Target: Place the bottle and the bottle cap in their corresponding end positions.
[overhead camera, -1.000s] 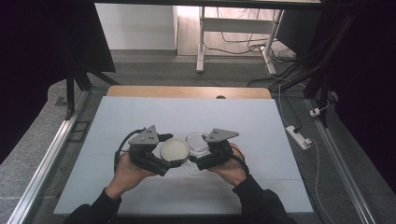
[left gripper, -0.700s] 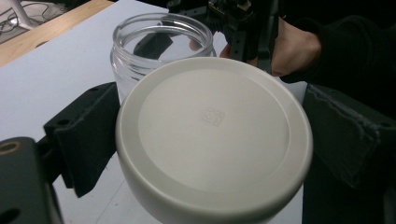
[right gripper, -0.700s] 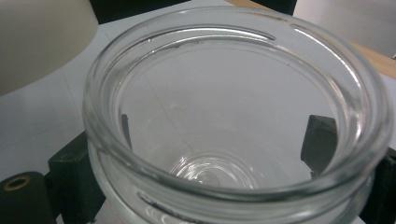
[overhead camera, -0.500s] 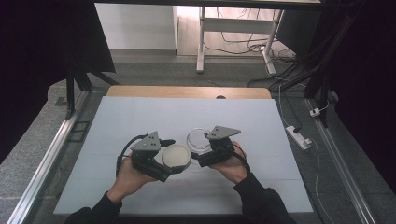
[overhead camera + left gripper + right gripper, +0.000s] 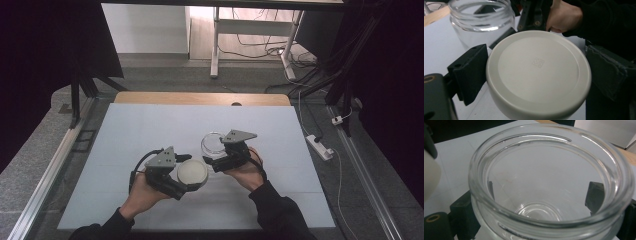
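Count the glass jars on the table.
1. The glass jar stands open right of table centre, held in the right gripper; its white lid is off, held in the left gripper beside it.

- A pale sheet (image 5: 150, 135) covered the wooden table (image 5: 200, 98).
- Grey speckled floor (image 5: 45, 135) lay around it.
- A white desk frame (image 5: 216, 45) stood beyond, cables (image 5: 260, 35) beneath.
- A power strip (image 5: 320, 146) lay to the right.
- Dark curtains (image 5: 45, 55) hung at both sides.
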Motion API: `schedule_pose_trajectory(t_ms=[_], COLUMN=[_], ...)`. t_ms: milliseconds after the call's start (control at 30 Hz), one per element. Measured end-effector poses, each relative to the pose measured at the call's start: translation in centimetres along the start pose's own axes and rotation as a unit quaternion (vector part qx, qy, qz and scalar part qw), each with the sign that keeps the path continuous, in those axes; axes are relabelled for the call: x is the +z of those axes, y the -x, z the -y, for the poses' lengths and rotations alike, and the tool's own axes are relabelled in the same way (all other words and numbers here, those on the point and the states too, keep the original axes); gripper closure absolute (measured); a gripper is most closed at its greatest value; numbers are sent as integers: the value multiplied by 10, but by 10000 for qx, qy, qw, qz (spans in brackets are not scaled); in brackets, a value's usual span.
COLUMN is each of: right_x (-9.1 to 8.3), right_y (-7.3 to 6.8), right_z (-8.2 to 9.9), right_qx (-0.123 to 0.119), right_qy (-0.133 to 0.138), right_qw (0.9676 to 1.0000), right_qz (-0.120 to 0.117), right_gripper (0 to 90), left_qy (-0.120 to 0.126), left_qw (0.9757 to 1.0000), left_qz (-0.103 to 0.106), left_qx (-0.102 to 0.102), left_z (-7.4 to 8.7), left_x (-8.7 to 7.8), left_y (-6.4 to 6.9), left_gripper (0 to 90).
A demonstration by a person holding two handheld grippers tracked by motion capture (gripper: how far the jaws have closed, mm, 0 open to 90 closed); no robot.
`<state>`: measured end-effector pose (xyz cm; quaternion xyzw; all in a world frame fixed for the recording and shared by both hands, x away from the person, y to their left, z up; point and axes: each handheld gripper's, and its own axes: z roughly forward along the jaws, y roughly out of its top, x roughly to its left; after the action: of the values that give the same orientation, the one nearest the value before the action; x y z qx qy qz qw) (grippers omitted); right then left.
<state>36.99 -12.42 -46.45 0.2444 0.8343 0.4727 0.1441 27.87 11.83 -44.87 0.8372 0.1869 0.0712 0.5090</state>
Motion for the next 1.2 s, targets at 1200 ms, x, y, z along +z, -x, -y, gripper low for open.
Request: schedule_pose_trajectory(t_ms=[1200], right_x=[63], right_y=[21], right_z=[-14], right_qx=[139], right_qy=[-83], right_qw=[9997], right_qz=[164], right_gripper=[64], left_qy=[-345], left_qw=[9991], left_qz=[111], left_qx=[208], left_z=[40], left_x=[56], left_y=[-19], left_gripper=[82])
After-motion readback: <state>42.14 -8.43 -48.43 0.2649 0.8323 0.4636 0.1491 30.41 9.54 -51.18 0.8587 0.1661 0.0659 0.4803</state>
